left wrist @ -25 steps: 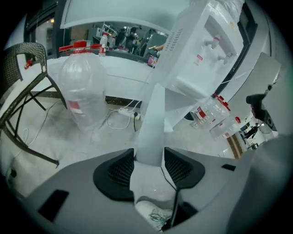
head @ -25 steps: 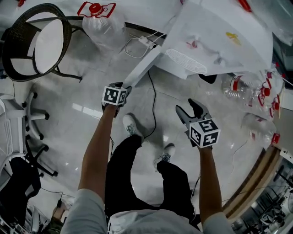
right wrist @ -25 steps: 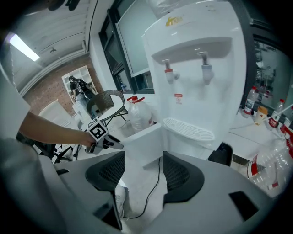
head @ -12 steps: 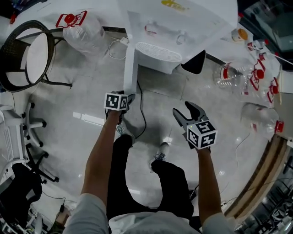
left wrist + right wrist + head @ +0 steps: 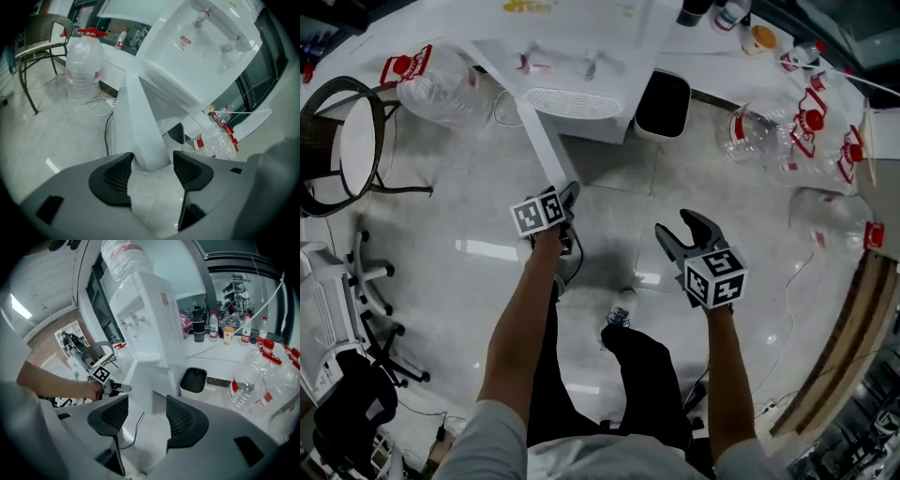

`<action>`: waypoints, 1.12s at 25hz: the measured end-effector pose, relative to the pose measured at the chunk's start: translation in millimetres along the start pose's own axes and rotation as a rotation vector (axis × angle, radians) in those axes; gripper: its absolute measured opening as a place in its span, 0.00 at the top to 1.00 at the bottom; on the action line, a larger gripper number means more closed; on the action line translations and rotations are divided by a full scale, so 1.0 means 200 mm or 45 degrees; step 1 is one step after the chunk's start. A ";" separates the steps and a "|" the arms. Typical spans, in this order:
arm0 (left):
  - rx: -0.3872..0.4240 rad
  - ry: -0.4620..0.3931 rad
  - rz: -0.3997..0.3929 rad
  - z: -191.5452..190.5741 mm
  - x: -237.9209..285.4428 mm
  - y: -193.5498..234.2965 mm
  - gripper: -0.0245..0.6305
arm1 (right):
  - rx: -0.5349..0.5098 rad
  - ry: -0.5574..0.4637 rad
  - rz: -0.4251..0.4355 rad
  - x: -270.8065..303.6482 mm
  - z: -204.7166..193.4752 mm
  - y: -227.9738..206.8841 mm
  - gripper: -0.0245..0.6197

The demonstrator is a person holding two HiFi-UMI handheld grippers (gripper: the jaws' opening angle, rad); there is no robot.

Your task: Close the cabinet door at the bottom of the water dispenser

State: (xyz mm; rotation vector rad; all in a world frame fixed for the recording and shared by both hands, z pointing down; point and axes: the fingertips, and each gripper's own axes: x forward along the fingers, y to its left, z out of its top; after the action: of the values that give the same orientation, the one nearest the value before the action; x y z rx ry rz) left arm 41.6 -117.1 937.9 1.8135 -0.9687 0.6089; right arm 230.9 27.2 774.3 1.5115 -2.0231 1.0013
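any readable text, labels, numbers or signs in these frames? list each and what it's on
No legible words or numbers anywhere.
Red sticker between the taps of the water dispenser: too small to read.
Yellow mark on the dispenser's top: blurred.
Yellow strip on its side: blurred.
Red-and-white labels on the large water bottle and the floor bottles: unreadable.
Marker cubes: black-and-white square patterns, no lettering.

grey short sleeves (image 5: pixel 487 439), black trousers (image 5: pixel 652 375), pale trainers (image 5: pixel 619 307), and at three o'clock a grey right gripper (image 5: pixel 677 230) bearing a black-and-white marker cube (image 5: pixel 715 277).
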 end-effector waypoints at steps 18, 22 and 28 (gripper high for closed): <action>-0.131 0.028 -0.220 0.16 0.43 -0.52 0.55 | 0.149 -0.035 -0.089 -0.10 -0.13 -0.27 0.54; -0.289 -0.068 -0.366 0.26 0.51 -0.67 0.56 | 0.188 -0.045 -0.131 -0.16 -0.18 -0.31 0.54; -0.313 -0.150 -0.488 0.39 0.57 -0.77 0.67 | 0.230 -0.028 -0.186 -0.27 -0.28 -0.36 0.54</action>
State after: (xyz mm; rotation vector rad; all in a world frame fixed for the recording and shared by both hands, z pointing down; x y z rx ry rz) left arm 232.8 -193.8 911.5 1.7624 -0.7087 0.1405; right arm 312.0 92.6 793.9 1.7422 -1.8472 1.1375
